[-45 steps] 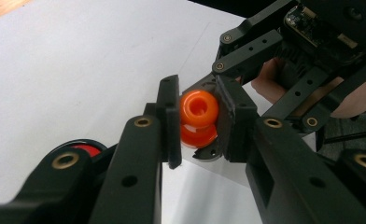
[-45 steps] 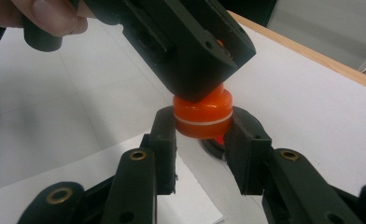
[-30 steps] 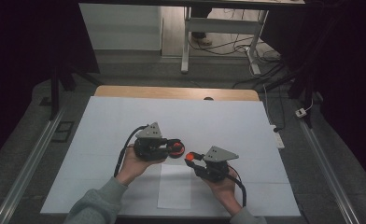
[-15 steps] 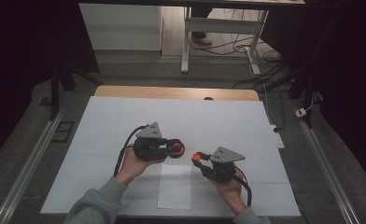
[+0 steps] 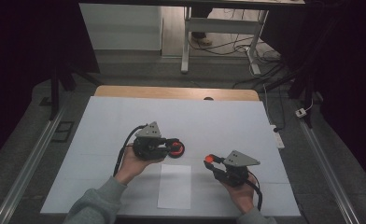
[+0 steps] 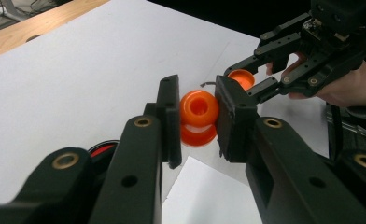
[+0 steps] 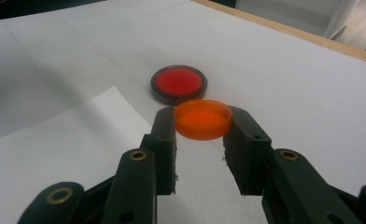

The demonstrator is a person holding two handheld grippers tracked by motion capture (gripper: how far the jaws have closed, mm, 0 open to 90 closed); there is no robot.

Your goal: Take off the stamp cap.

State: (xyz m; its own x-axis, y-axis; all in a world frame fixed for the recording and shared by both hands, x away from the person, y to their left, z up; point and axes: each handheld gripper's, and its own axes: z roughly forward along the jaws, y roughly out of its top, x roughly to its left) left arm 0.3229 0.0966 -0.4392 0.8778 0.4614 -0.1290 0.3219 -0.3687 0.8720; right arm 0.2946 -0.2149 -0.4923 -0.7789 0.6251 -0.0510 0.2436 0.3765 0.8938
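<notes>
High view: the coming move turns on the gap between the two orange parts, and from the left gripper [image 5: 172, 146] the right gripper [image 5: 212, 161] lies at about four o'clock, near but clearly apart, with its tips aimed back toward ten o'clock. The left gripper's jaws are closed on a small orange bottle [image 6: 198, 106], a rounded, glossy piece with a round open mouth and a narrower waist below it. It is held off the table, over or just beside a red disc [image 7: 179, 83] with a dark rim that lies flat on the white table cover [image 5: 218, 116]. The bottle's long axis seems to run from the table up toward that gripper's camera, tilted rather than level, though I cannot tell the exact lean. The right gripper has its jaws pinched on a shallow orange cap [image 7: 203, 120], gripped by its rim at three and nine o'clock in the right gripper view, slightly translucent and lying about flat. In the left gripper view the cap sits at about one o'clock from the bottle's mouth, with its hollow side seemingly turned toward it. My reading is that cap and mouth need their axes lined up before they can meet, and the right hand has the shorter way to go. A loose white sheet [image 5: 174, 186] lies between the forearms at six o'clock.
</notes>
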